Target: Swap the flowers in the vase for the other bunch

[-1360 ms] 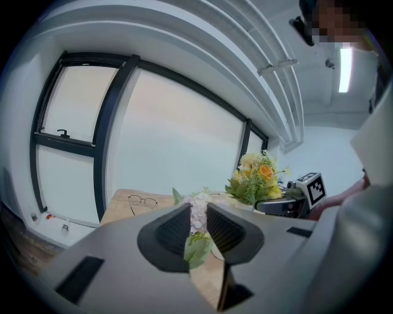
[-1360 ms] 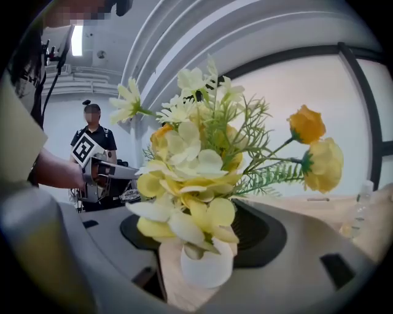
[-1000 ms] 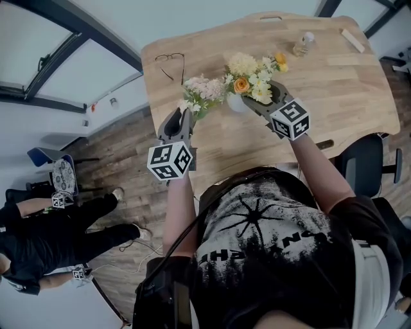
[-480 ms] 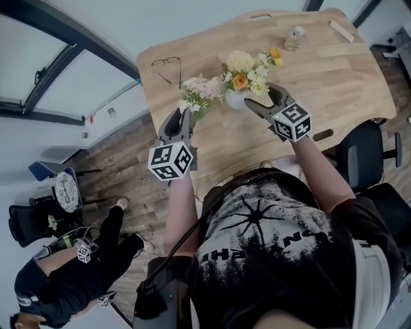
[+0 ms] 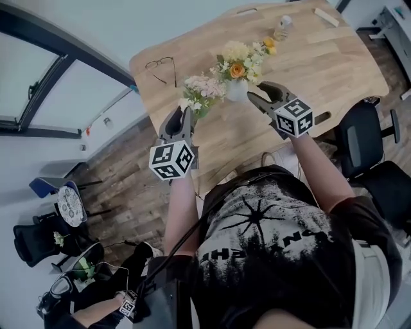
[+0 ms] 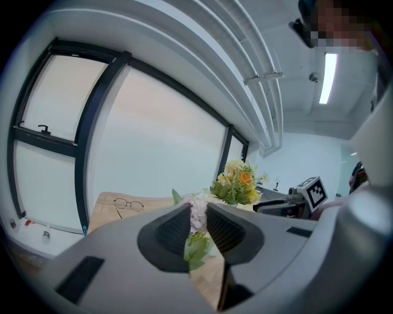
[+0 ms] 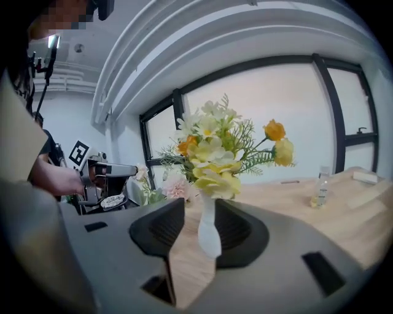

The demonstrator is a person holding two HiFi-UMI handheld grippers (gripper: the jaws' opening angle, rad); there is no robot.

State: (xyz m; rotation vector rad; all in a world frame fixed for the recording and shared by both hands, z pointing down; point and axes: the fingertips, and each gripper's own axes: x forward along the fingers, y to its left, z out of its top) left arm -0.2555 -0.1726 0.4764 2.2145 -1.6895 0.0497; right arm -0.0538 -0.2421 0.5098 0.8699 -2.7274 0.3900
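A white vase (image 5: 236, 91) with the yellow and orange bunch (image 5: 239, 59) stands on the wooden table (image 5: 321, 71). My right gripper (image 5: 262, 94) reaches it from the right. In the right gripper view the vase (image 7: 207, 233) stands between the jaws, which have just been closing; a gap shows at the left pad, so the right gripper (image 7: 199, 211) is open. My left gripper (image 5: 182, 117) is shut on the green stems of the pink bunch (image 5: 202, 87) and holds it upright left of the vase. The stems (image 6: 198, 248) show between its pads.
Glasses (image 5: 160, 64) lie at the table's far left. A small bottle (image 5: 281, 29) and a wooden block (image 5: 326, 17) sit at the far side. A black office chair (image 5: 366, 138) stands to the right. A person (image 5: 96, 295) crouches on the floor at lower left.
The right gripper's jaws have narrowed around the vase. The left gripper keeps the pink bunch in place. The person on the floor has moved toward the lower edge.
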